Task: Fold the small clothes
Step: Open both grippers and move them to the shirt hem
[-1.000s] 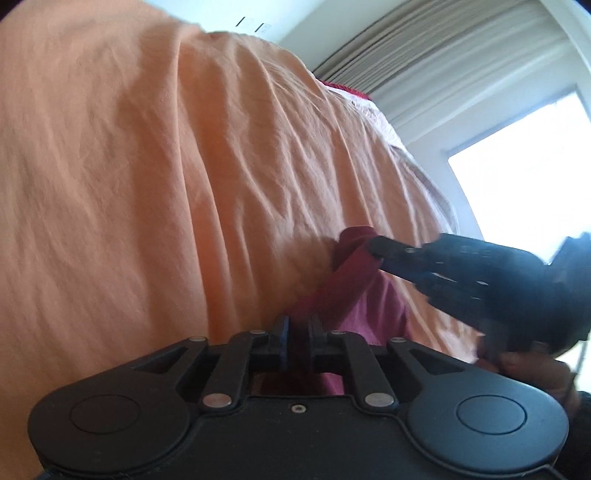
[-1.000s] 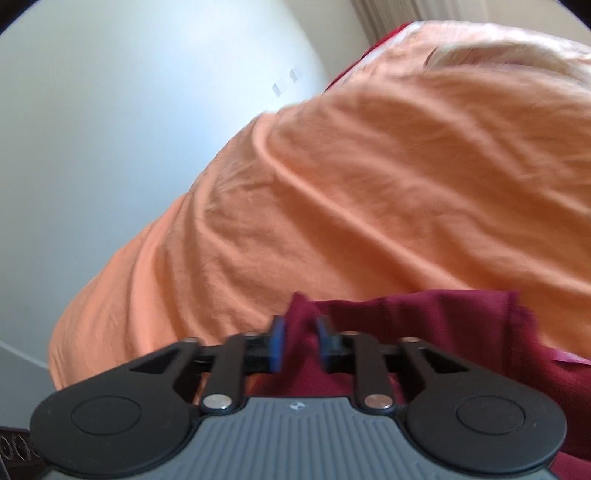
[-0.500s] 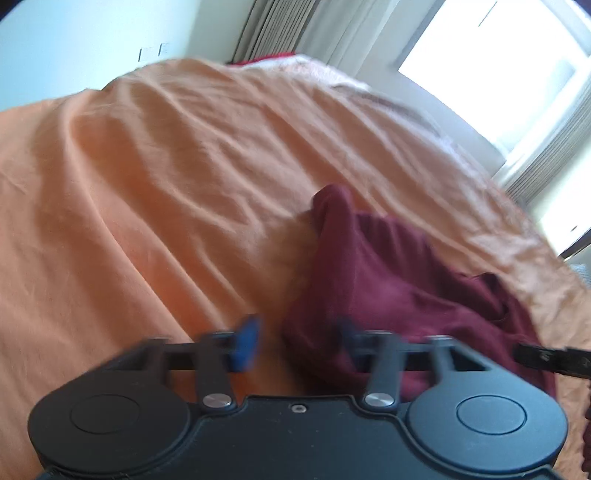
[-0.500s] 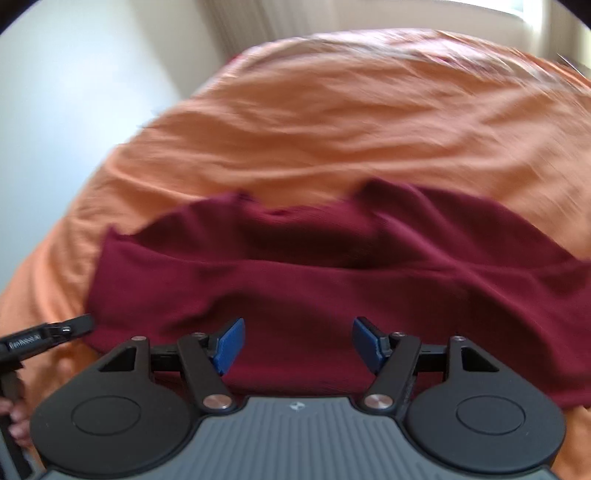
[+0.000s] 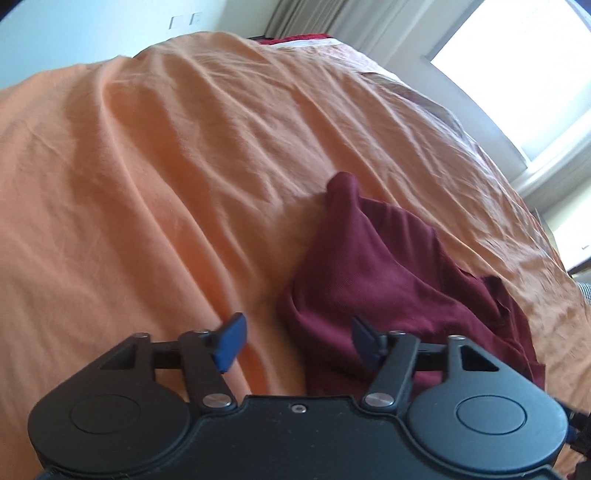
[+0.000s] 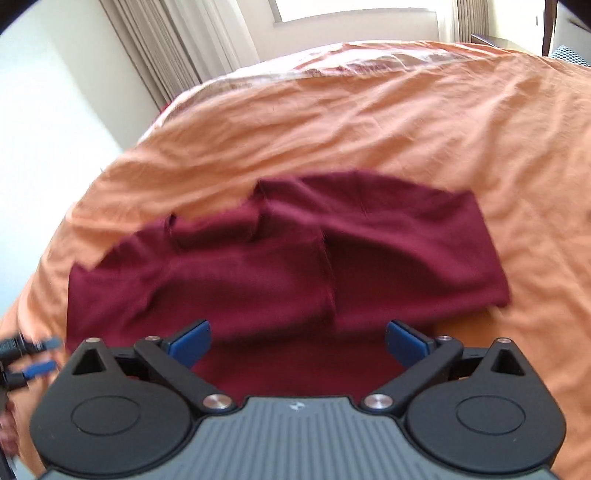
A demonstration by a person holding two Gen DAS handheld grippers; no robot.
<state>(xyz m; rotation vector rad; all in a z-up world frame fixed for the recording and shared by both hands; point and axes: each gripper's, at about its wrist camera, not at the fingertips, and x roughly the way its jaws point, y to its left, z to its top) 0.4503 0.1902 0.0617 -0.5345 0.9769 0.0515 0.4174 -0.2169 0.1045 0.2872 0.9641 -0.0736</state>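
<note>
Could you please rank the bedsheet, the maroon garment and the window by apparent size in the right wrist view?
1. Bedsheet, by far the largest.
2. Garment.
3. Window, smallest as seen, though it is cropped by the frame and farthest away, so its true size is unsure.

garment (image 6: 288,266): matt maroon cloth | bedsheet (image 5: 166,166): wrinkled orange cloth (matt) | curtains (image 6: 177,48): pleated fabric
</note>
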